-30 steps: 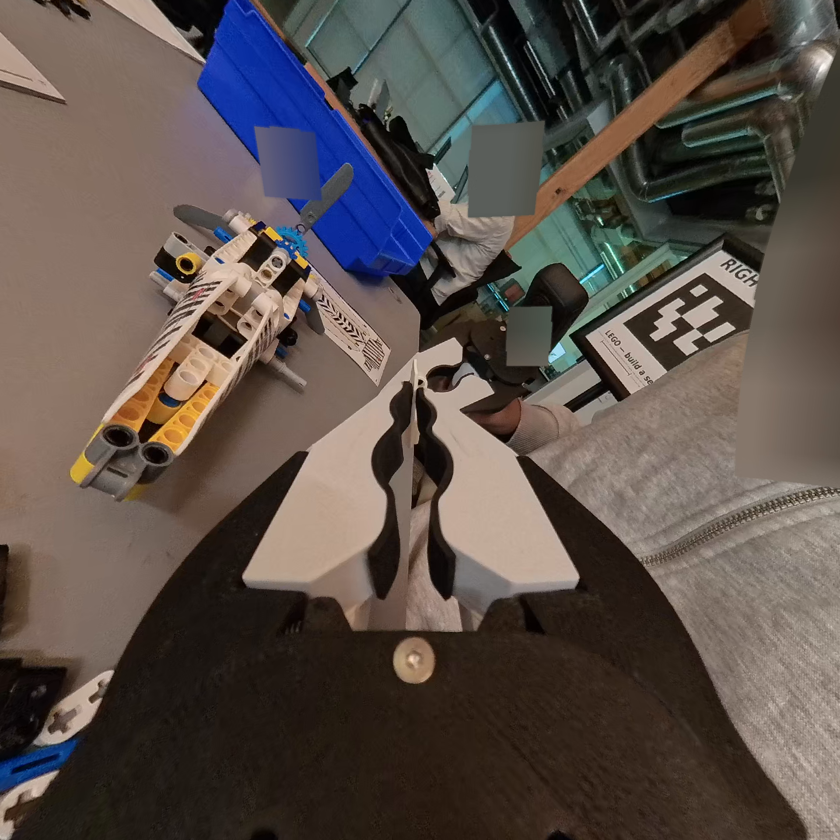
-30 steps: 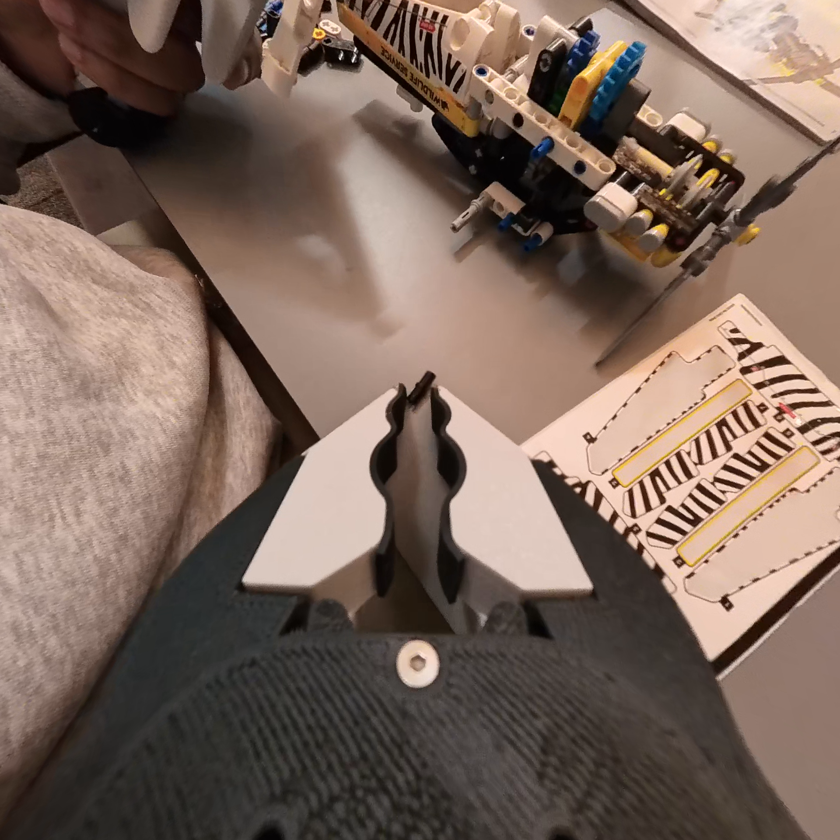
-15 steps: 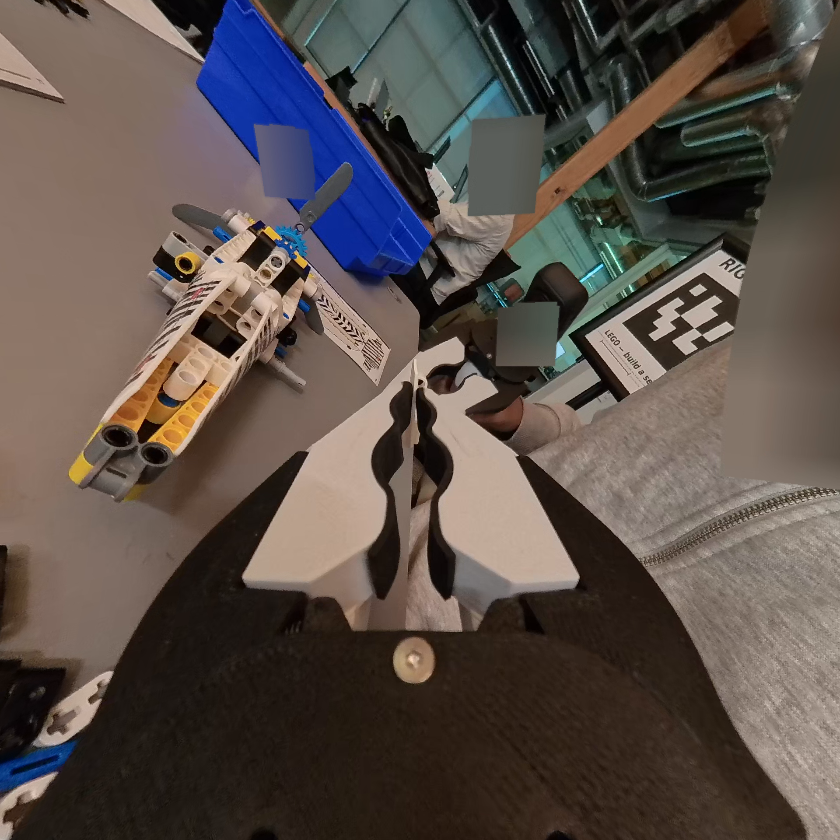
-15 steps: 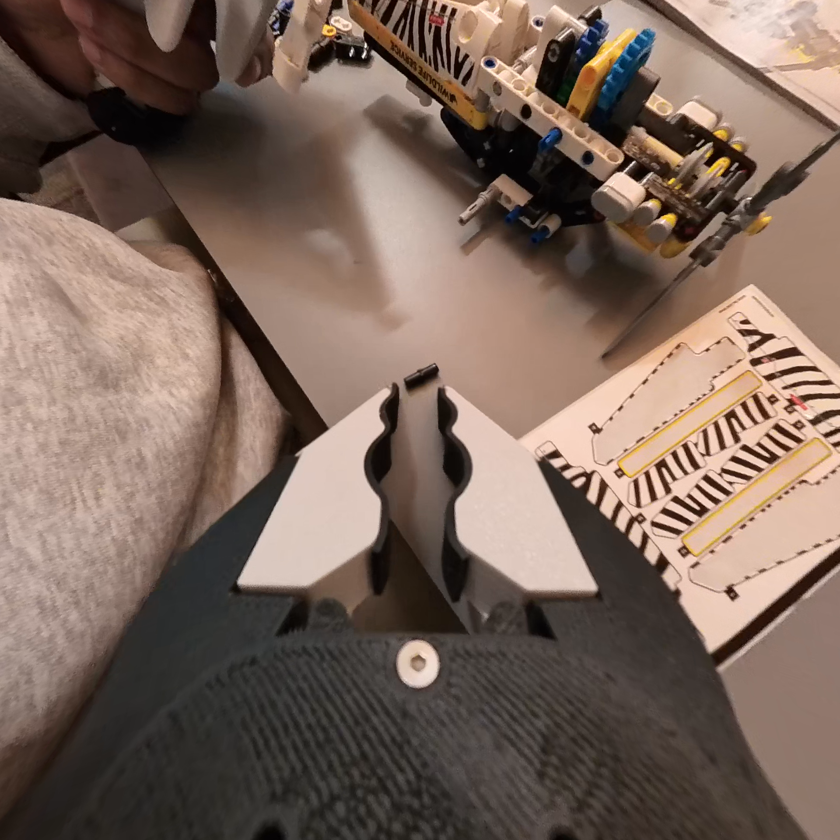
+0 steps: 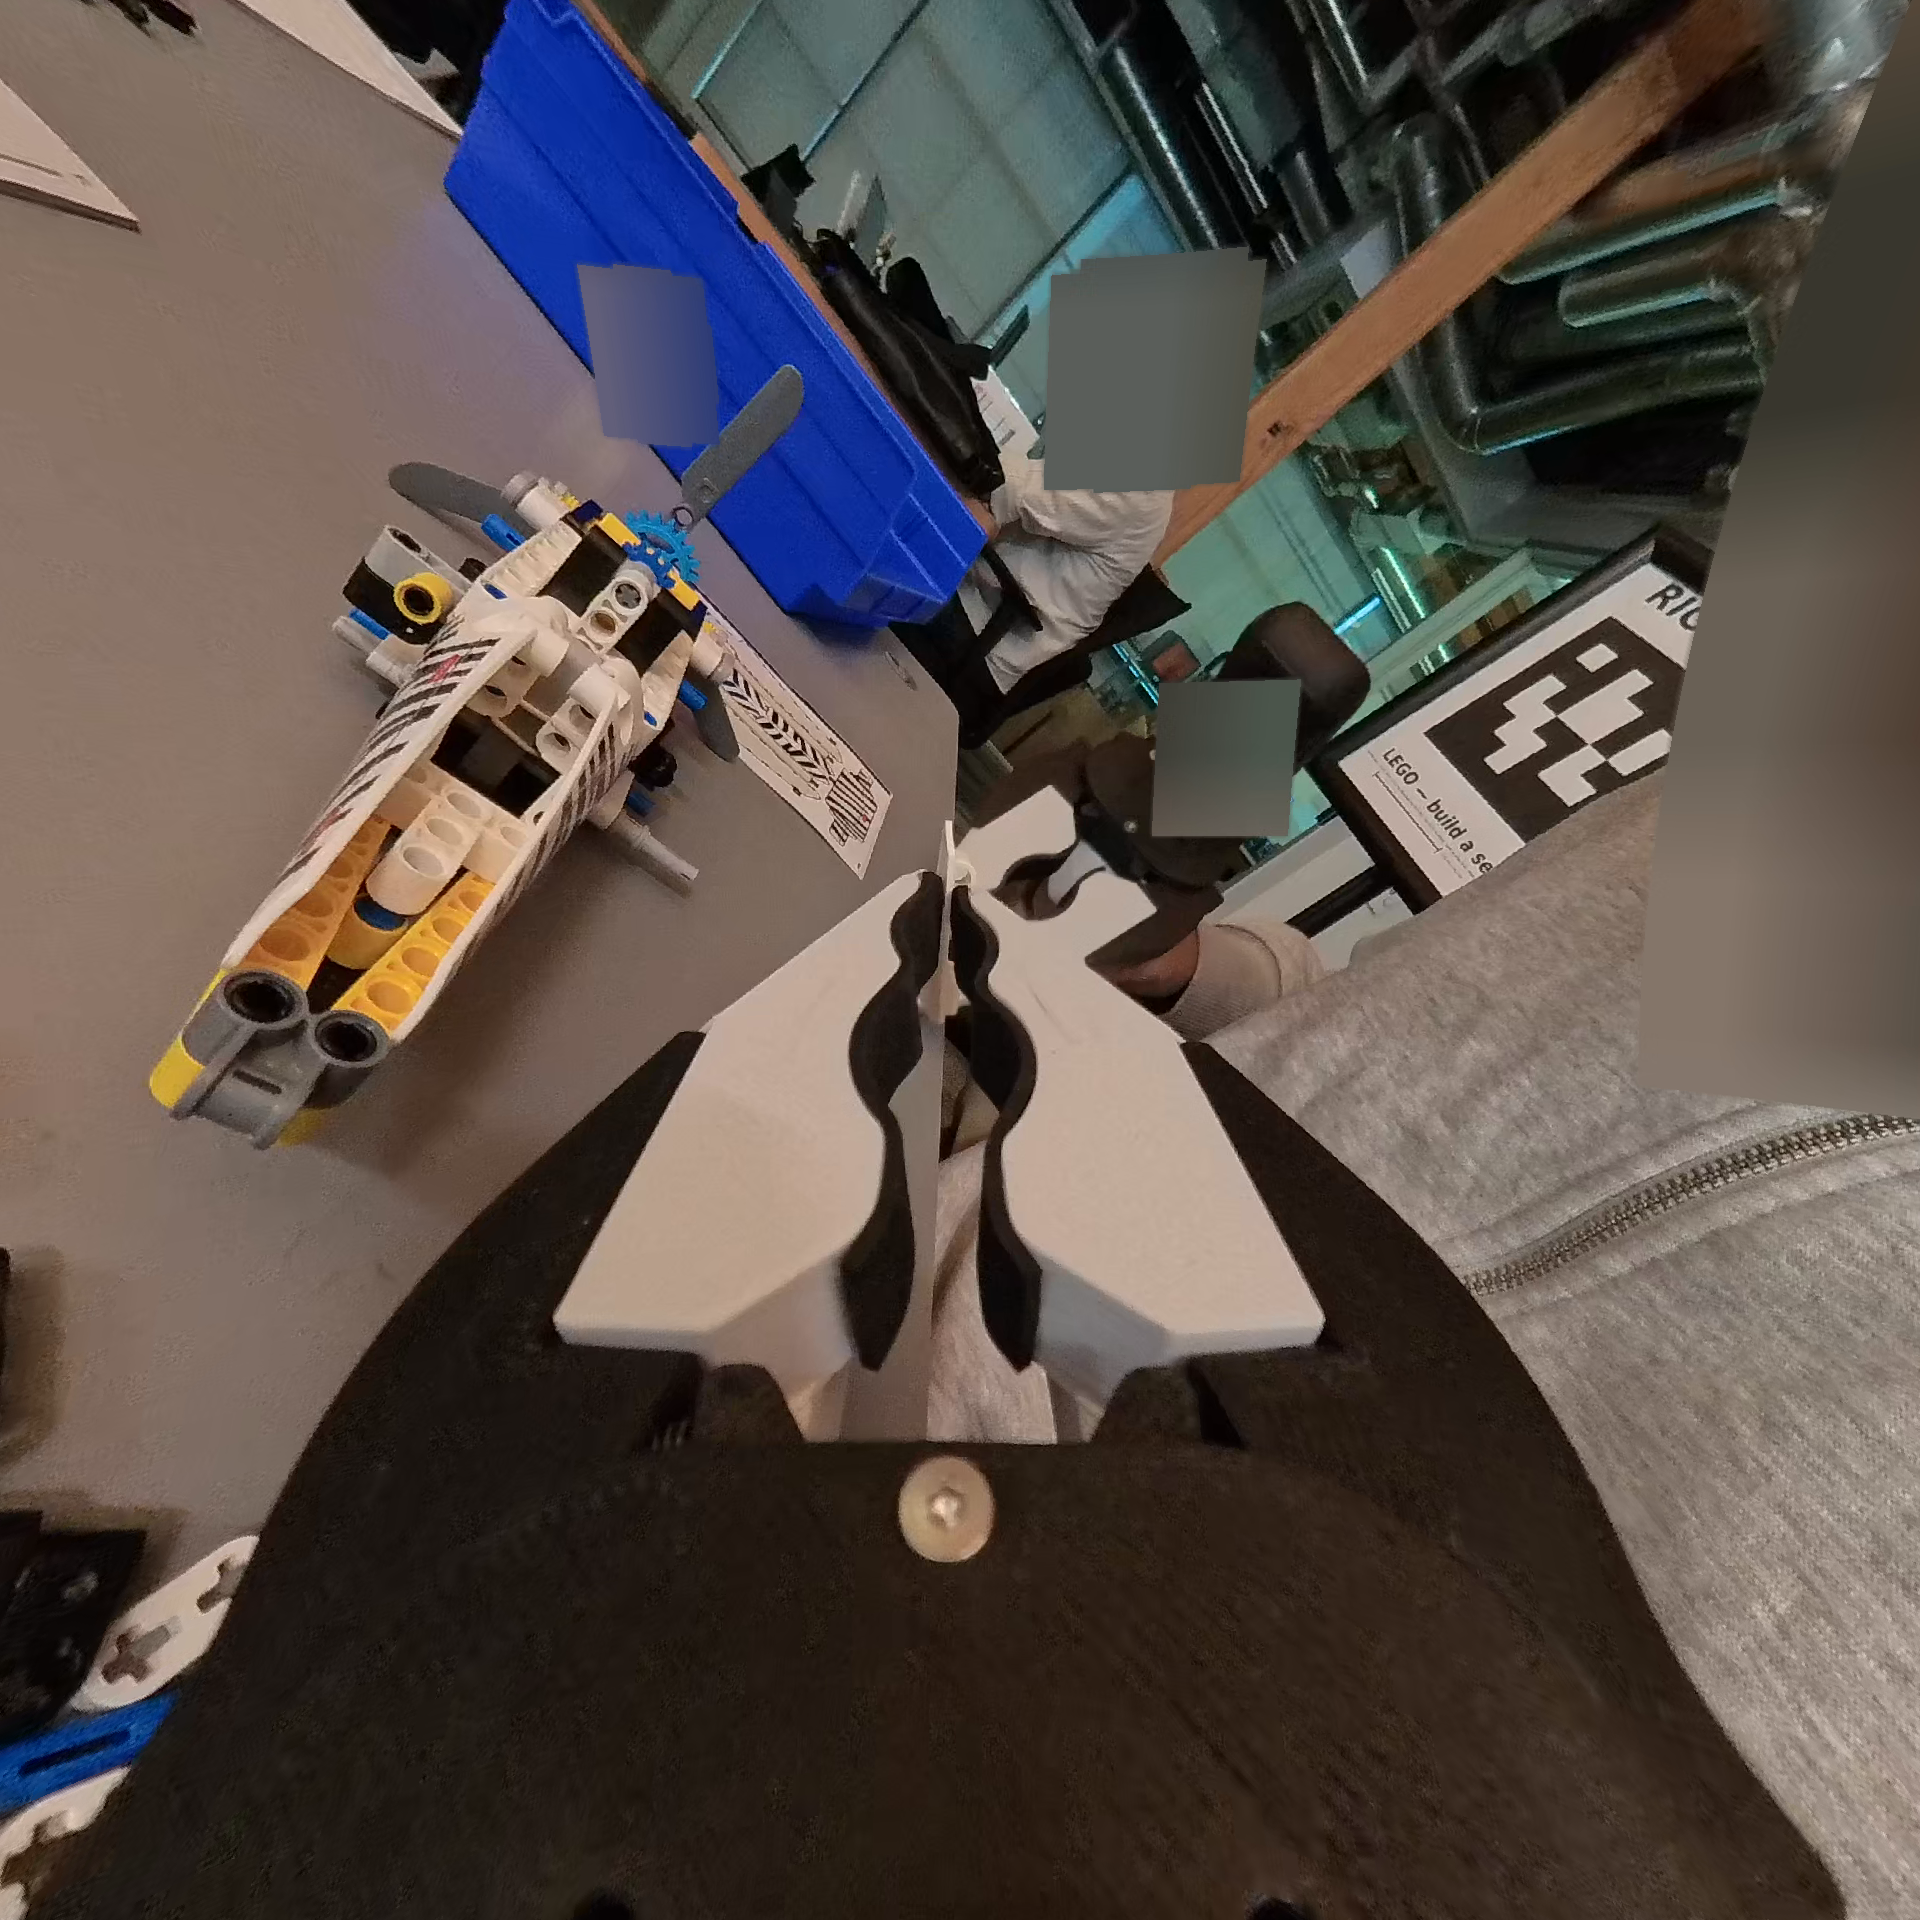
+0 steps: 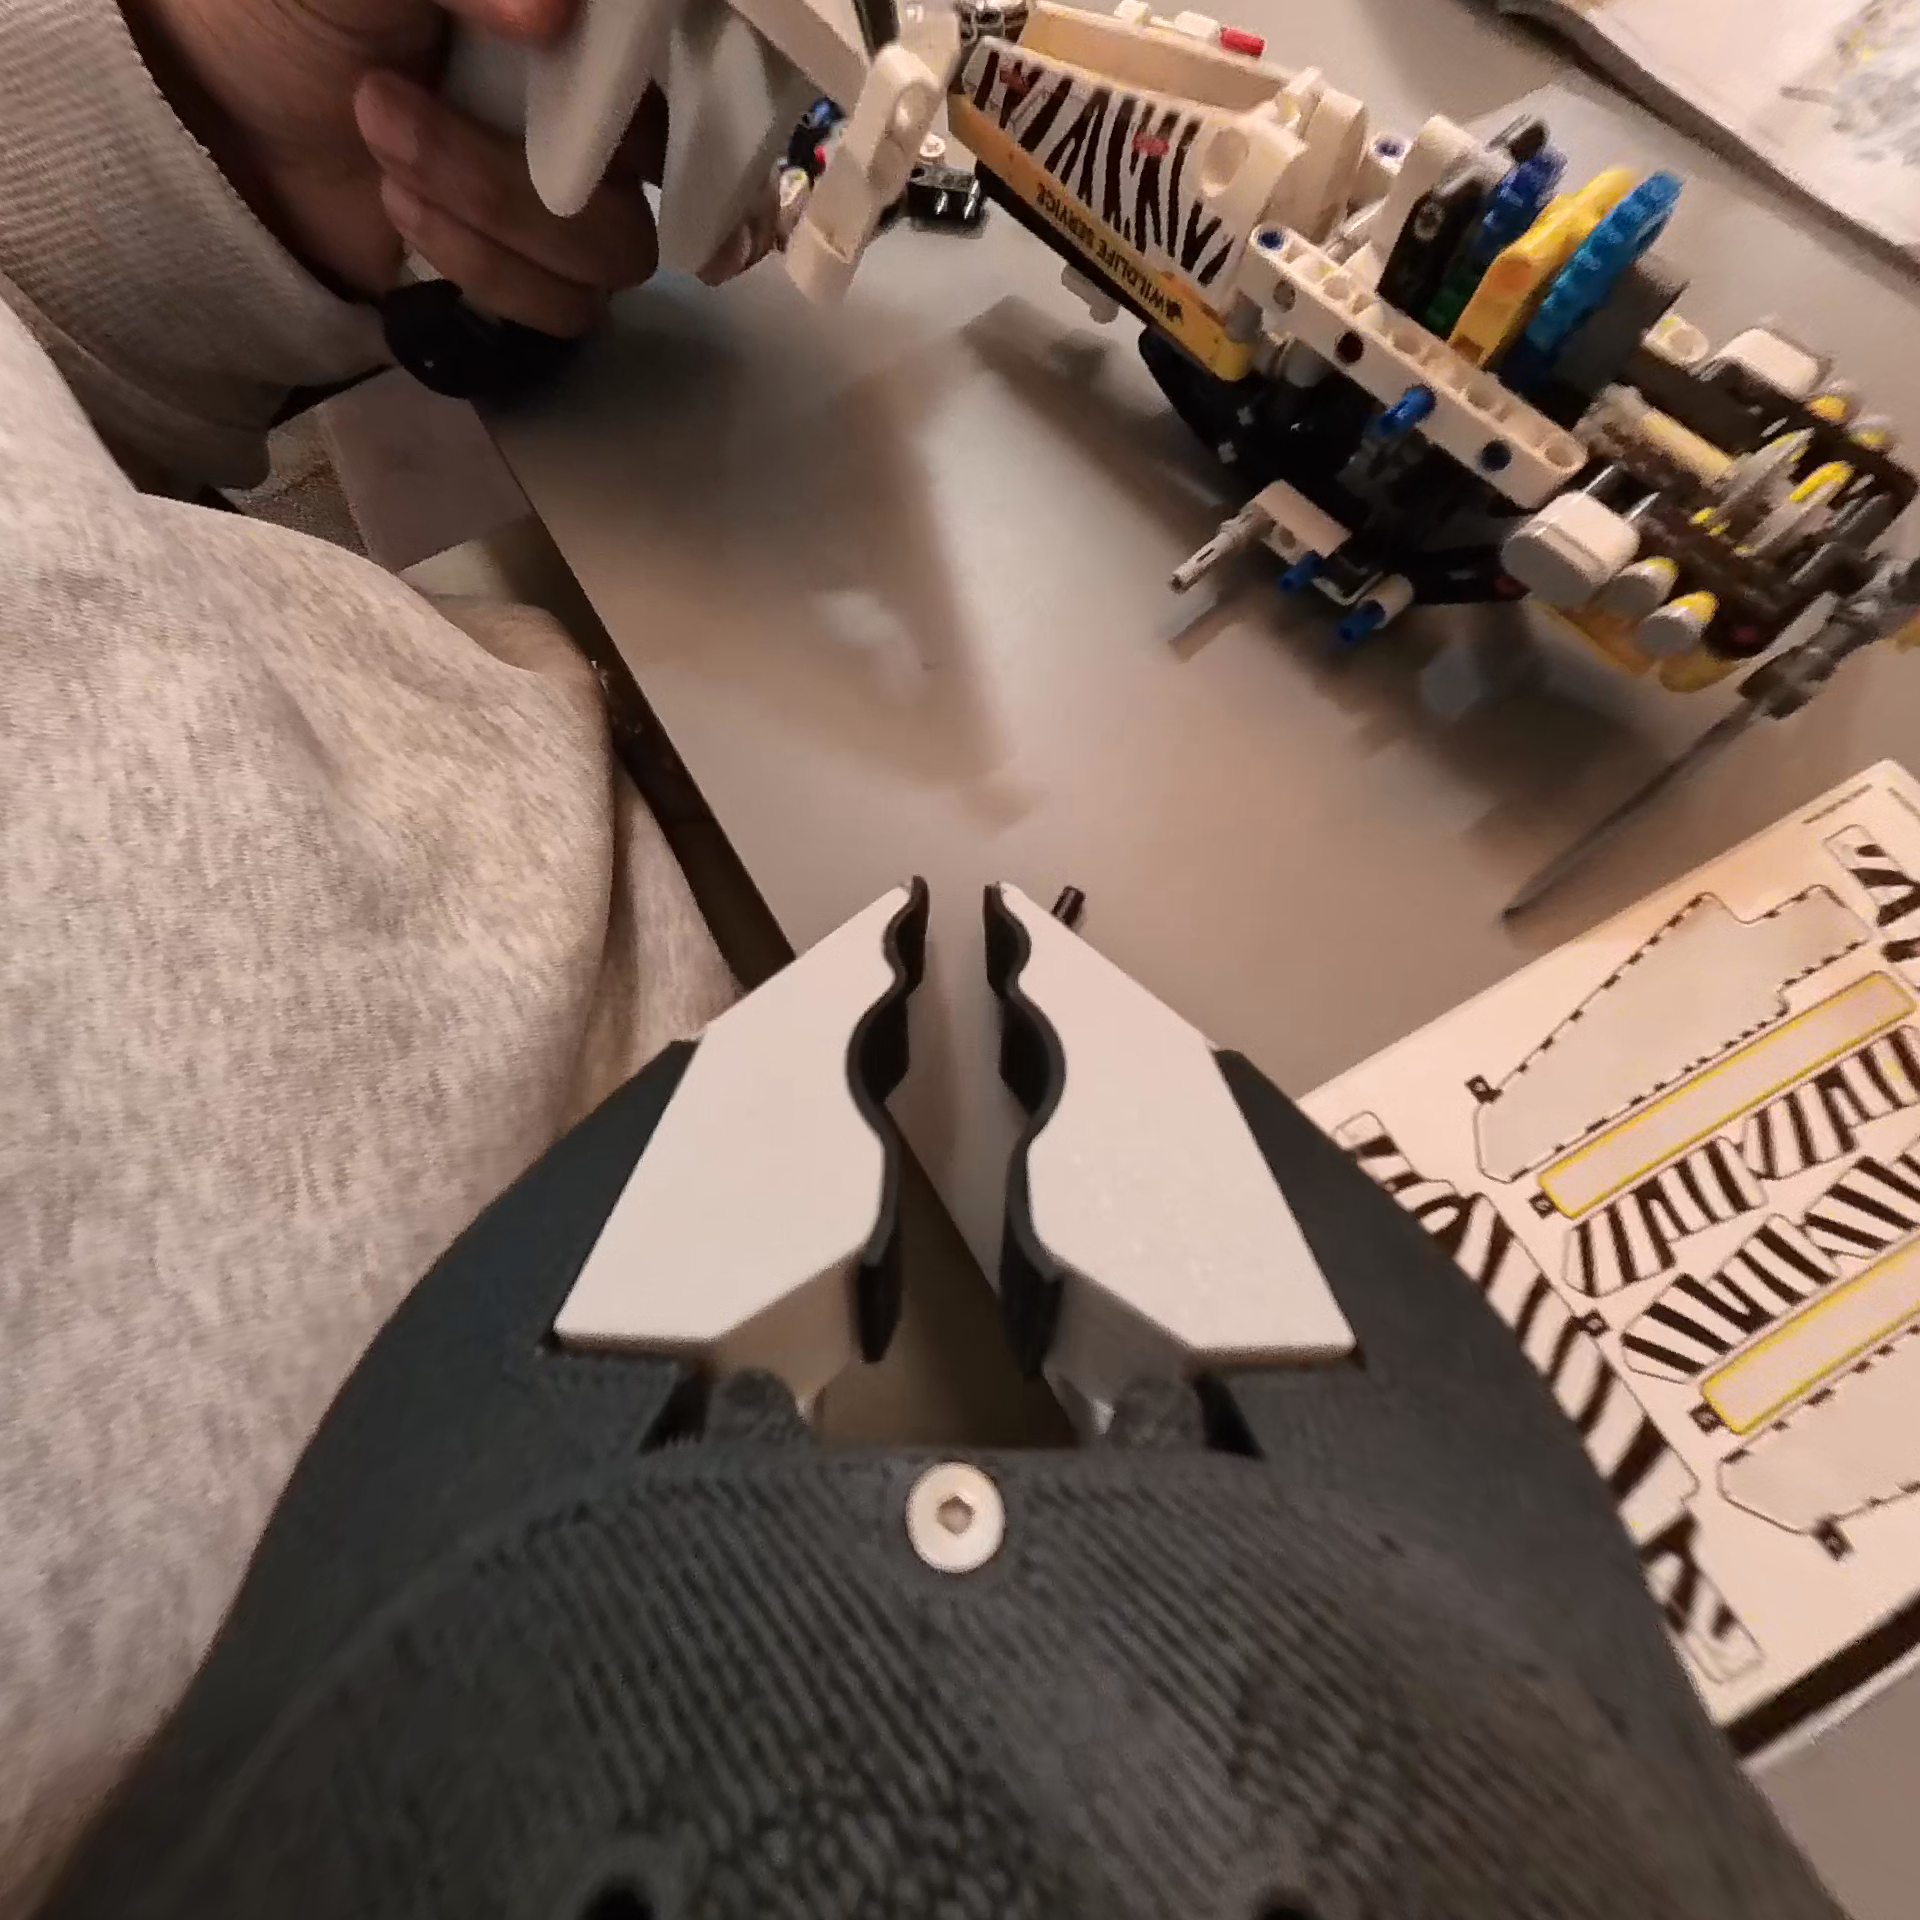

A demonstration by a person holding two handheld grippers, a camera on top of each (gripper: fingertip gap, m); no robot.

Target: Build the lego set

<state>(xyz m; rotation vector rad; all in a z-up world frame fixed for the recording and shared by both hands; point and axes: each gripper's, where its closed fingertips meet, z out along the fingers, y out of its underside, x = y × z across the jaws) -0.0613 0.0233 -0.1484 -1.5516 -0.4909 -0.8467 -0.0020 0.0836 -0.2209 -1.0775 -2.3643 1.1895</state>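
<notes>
Lying just beyond parted right tongs (image 6: 949, 902): black pin (image 6: 1067, 900).

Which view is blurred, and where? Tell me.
Right wrist view: motion blur smears the lego model and sticker sheet, with pale glare on the table. Left wrist view: sharp on the lego model, wide-angle bending toward the edges.

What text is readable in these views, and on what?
Placard: a printed line and a corner word beside a black-and-white marker; writing not quoted.
Model: lettering along the yellow edge of its striped panel; not quoted.
Sticker sheet: stripes only, no words seen.
Booklet: too blurred.
</notes>
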